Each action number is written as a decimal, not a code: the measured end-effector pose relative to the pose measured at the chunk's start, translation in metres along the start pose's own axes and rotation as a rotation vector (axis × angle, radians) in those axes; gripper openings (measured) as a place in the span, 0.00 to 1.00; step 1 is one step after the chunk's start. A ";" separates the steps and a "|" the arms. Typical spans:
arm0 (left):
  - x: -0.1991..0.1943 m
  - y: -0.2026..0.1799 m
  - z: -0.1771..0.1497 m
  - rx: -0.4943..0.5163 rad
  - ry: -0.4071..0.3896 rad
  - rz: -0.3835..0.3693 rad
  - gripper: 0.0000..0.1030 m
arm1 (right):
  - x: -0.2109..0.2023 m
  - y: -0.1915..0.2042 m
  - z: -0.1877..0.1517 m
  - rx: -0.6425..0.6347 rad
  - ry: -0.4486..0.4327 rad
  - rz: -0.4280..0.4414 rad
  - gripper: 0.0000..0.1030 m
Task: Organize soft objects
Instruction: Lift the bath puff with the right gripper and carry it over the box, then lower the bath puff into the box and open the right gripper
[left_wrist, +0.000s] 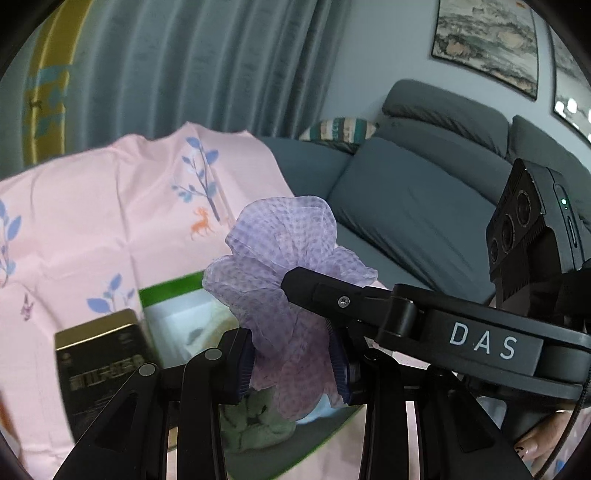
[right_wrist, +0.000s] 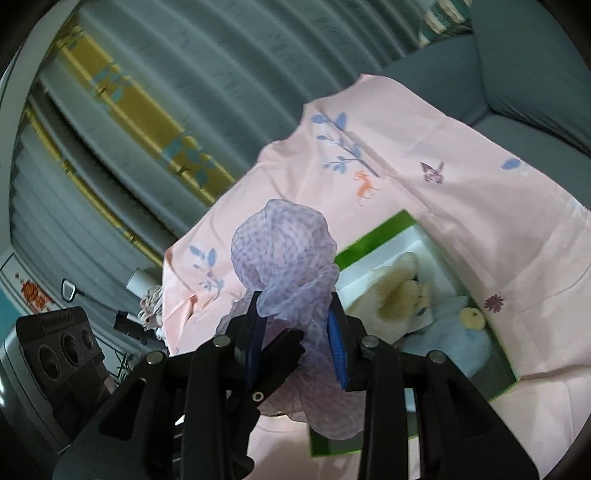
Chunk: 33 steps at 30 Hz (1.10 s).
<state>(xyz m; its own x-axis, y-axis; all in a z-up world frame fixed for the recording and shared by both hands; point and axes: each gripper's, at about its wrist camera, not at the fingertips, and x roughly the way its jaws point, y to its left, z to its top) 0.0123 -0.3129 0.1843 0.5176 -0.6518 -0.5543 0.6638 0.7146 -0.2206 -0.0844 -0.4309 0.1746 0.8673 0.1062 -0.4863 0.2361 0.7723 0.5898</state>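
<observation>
- My left tongs (left_wrist: 293, 363) are clamped on a lilac checked gauze cloth (left_wrist: 280, 258); its ruffled upper part billows above the blue pads (left_wrist: 245, 363) and a tail hangs below them.
- My right tongs (right_wrist: 299, 343) are clamped on the same lilac cloth, bunched into a knot above the pads.
- In the left wrist view, one finger of my right tongs crosses in front and meets the cloth from the right.
- The cloth hangs in the air between both tongs, above the counter, clear of its surface.
- The counter carries a pink printed sheet (left_wrist: 92, 221).
- A green-rimmed white box (right_wrist: 373, 245) lies on the sheet below the cloth, holding a cream plush toy (right_wrist: 397, 291), a pale blue cloth (right_wrist: 454, 339) and a small yellow ball (right_wrist: 471, 318).
- A dark gold-edged tin (left_wrist: 99, 365) stands just beside the box.
- A grey sofa (left_wrist: 413, 192) lies beyond the counter's far edge.
</observation>
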 end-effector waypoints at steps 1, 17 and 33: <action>0.005 0.000 0.000 0.003 0.008 0.001 0.35 | 0.003 -0.005 0.000 0.008 0.004 -0.005 0.32; 0.081 0.015 -0.007 -0.070 0.146 0.031 0.35 | 0.053 -0.063 0.015 0.096 0.080 -0.113 0.32; 0.112 0.029 -0.021 -0.172 0.257 0.120 0.35 | 0.075 -0.079 0.010 0.095 0.167 -0.227 0.32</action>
<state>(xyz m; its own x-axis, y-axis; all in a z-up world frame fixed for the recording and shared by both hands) 0.0783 -0.3598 0.0993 0.4188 -0.4905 -0.7642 0.4940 0.8292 -0.2616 -0.0332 -0.4902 0.0983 0.7056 0.0451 -0.7072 0.4624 0.7269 0.5077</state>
